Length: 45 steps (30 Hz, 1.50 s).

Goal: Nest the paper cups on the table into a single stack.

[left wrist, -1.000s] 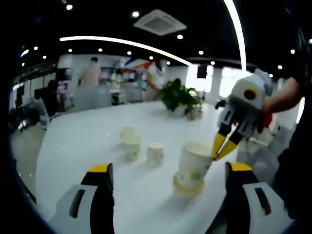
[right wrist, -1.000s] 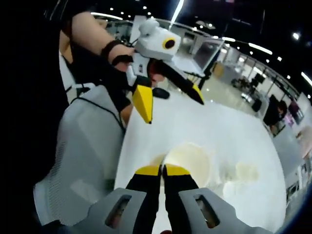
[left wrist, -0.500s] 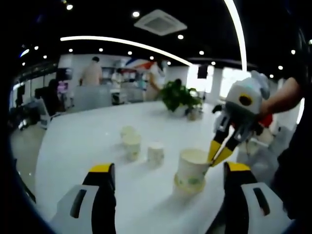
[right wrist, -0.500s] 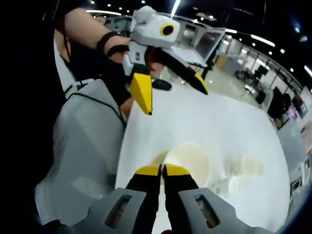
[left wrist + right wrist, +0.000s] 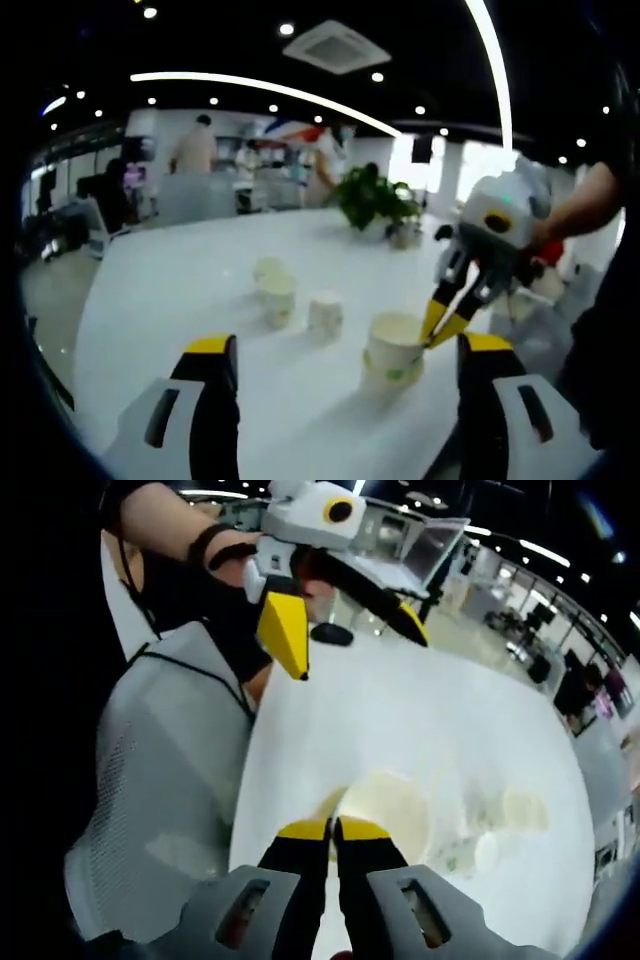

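Now the held cup [image 5: 394, 347] has been lowered onto the white counter [image 5: 170, 290]: a second ago its base was clear of the surface, over a yellowish disc no longer seen, and it is now seated low. The right tongs [image 5: 439, 330] are pinched shut on its rim, as is seen also in the right gripper view [image 5: 334, 829]. The left tongs [image 5: 340, 350] are held wide apart and empty. Three loose cups [image 5: 278, 297] are left standing farther back, so the stack is judged to be only begun, with more cups to be fetched
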{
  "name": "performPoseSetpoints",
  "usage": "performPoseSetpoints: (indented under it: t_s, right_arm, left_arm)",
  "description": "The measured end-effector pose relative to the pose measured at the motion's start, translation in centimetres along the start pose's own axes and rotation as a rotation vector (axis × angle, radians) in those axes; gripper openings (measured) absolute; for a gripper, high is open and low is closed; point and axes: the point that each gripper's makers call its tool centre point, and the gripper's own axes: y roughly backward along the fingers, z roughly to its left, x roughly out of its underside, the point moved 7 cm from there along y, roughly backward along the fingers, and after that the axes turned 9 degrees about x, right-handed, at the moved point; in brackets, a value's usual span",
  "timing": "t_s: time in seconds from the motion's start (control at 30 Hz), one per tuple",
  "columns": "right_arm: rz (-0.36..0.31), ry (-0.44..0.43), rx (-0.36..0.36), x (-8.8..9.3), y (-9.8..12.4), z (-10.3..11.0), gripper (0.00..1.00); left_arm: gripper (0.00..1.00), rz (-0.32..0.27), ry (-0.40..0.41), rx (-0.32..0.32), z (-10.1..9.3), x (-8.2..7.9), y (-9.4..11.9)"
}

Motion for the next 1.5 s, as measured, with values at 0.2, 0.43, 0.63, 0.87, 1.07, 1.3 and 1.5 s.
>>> performPoseSetpoints:
  t_s: [0.2, 0.43, 0.63, 0.87, 1.07, 1.3, 1.5]
  right_arm:
    - [0.017, 0.001, -0.017, 0.4, -0.4, 0.3, 0.00]
    - [0.023, -0.011, -0.027, 0.6, -0.6, 0.3, 0.00]
    - [0.034, -0.018, -0.034, 0.9, -0.8, 0.5, 0.00]
    - [0.042, -0.025, -0.037, 1.2, -1.0, 0.6, 0.04]
    - [0.051, -0.039, -0.040, 1.6, -1.2, 0.8, 0.08]
    - [0.048, -0.050, -0.039, 1.8, -1.0, 1.0, 0.09]
    - [0.024, -0.085, -0.024, 2.1, -0.5, 0.8, 0.10]
  left_arm:
    - [0.88, -0.002, 0.006, -0.004, 0.1, 0.1, 0.0]
    - [0.88, 0.000, 0.002, -0.003, 0.0, 0.1, 0.0]
    - [0.88, -0.005, 0.008, -0.009, 0.1, 0.1, 0.1]
    - [0.88, -0.008, 0.016, -0.015, 0.2, 0.1, 0.4]
    - [0.88, -0.009, 0.015, -0.020, 0.2, 0.0, 0.4]
    - [0.88, -0.007, 0.012, -0.017, 0.0, 0.0, 0.4]
    - [0.88, -0.004, 0.011, -0.014, 0.0, -0.1, 0.3]
